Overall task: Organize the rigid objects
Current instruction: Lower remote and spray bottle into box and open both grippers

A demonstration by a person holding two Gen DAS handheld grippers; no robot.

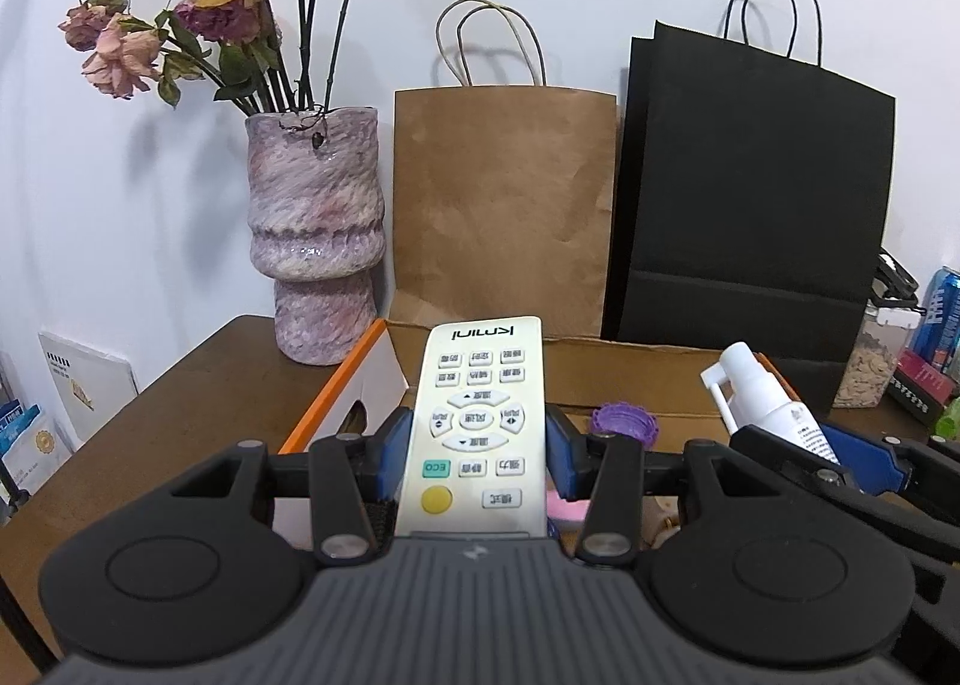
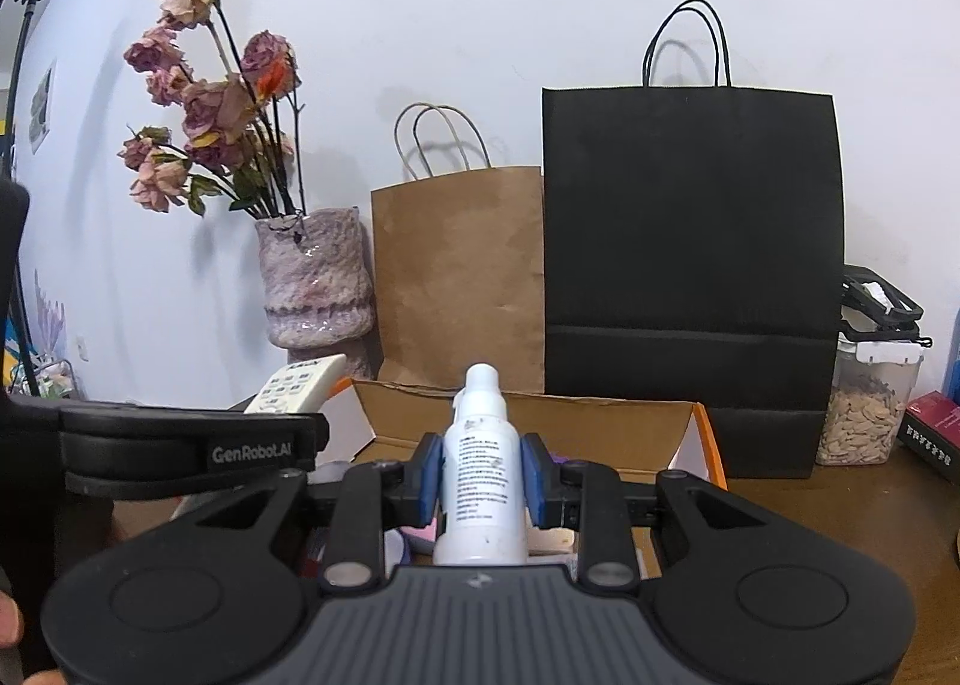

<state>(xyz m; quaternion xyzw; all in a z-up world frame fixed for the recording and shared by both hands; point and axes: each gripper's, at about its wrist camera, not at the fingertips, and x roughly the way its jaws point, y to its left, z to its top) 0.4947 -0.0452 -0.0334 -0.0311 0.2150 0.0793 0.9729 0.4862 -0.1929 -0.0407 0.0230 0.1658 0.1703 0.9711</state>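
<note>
left gripper (image 1: 477,445) clamps remote (image 1: 474,427), right gripper (image 2: 483,472) clamps spray btl (image 2: 480,481).

Both wrist cameras face the wall closely, sharing the black bag (image 1: 756,193).

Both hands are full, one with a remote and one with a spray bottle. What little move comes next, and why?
Probably lowering the remote into the open cardboard box: the left hand-held gripper holds it just above the box, where a purple cap already lies.

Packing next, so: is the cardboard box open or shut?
Open: the cardboard box has its flaps raised, and a purple cap shows inside.
</note>
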